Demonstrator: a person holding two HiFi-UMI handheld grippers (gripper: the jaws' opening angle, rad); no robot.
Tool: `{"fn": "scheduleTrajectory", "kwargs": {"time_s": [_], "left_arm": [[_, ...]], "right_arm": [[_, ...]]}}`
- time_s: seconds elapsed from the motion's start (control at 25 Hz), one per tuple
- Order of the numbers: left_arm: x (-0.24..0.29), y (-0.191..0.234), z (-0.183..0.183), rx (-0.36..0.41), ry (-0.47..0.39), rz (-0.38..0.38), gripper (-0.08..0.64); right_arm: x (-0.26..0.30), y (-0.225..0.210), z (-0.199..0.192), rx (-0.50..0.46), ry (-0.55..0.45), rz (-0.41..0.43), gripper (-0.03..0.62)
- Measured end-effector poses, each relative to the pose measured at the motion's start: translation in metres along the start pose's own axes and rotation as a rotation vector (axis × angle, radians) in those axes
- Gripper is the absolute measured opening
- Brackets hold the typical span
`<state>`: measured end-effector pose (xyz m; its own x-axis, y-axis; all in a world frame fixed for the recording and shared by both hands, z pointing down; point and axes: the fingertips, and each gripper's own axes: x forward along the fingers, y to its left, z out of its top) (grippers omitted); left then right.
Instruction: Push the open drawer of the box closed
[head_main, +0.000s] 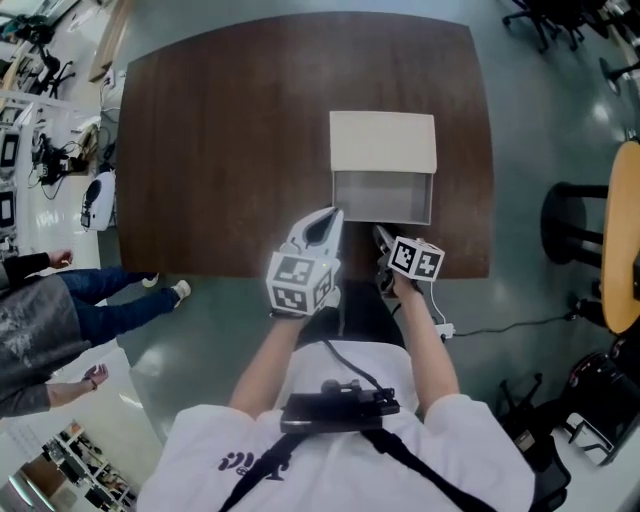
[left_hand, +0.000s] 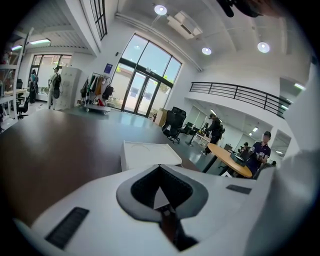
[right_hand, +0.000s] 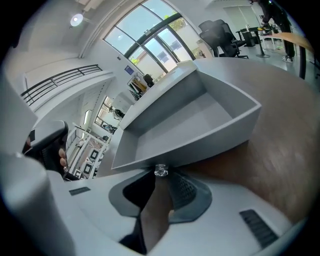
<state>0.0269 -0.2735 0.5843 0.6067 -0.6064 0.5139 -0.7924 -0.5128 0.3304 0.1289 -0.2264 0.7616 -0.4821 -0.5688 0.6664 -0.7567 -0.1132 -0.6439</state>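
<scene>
A white box stands on the brown table; its grey drawer is pulled out toward me and is empty. In the right gripper view the drawer fills the middle, with a small shiny knob on its front. My right gripper is open, its tips right at the knob, with bare table showing between the fingers. In the head view the right gripper sits at the drawer's front left corner. My left gripper is shut and empty, just left of the drawer; its view shows the box ahead.
The table's near edge runs just behind both grippers. A round wooden table and a black stool stand to the right. A seated person is at the left. A cable lies on the floor.
</scene>
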Motion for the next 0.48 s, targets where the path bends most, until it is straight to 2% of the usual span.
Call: {"fn": "scheduleTrajectory", "kwargs": {"time_s": [0.04,0.48], "left_arm": [[0.001,0.003,-0.001,-0.005,0.003,0.003,0.009],[0.015,0.010,-0.007,-0.037,0.018,0.001,0.009]], "right_arm": [[0.001,0.002,0.000,-0.013,0.004,-0.005,0.077],[0.001,0.006,0.000,-0.056,0.020,-0.018,0.075]]}}
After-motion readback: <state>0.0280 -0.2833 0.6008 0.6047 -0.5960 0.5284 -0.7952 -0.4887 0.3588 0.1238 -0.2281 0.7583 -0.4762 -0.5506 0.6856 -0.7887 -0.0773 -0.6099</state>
